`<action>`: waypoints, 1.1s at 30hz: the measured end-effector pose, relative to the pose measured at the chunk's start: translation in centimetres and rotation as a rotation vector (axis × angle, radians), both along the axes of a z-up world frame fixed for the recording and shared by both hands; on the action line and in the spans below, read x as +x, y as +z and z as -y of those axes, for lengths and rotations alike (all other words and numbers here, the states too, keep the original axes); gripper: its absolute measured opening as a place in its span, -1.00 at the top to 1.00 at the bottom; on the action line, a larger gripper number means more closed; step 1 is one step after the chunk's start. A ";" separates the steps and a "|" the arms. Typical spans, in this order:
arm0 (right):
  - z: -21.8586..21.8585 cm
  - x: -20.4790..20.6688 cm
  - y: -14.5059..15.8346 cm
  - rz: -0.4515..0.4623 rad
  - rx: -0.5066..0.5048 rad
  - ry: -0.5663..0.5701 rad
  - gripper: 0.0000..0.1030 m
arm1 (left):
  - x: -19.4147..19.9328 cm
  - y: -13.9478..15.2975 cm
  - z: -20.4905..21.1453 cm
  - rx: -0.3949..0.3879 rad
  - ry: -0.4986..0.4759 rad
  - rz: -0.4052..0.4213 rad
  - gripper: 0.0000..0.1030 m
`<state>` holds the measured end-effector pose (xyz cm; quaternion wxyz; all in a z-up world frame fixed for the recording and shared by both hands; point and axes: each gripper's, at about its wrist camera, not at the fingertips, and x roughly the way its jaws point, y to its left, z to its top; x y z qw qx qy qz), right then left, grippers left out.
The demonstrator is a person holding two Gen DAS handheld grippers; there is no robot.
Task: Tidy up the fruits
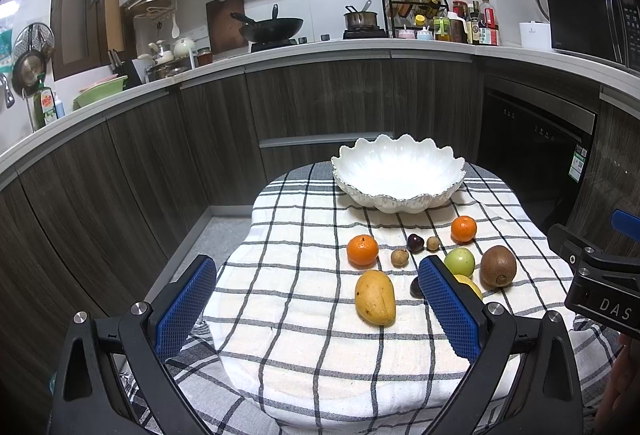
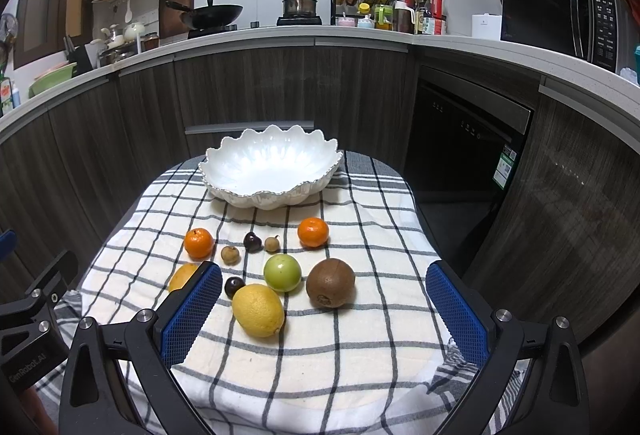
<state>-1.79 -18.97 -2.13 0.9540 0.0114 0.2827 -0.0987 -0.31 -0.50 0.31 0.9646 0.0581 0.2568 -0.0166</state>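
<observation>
Hovering spread wide, left claw [image 1: 316, 299] and right claw [image 2: 324, 305] grip nothing above fruit.

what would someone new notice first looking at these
Probably the white scalloped bowl, empty at the far end of the checked cloth. In front of it lies loose fruit: two oranges, a lemon, a kiwi, a green fruit and a mango. The left gripper and right gripper hang open at the near edge, holding nothing.
</observation>
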 end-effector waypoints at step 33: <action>0.3 1.3 -0.9 -0.029 0.005 -0.005 -1.00 | 1.8 -1.1 0.3 0.009 -0.009 -0.049 -0.99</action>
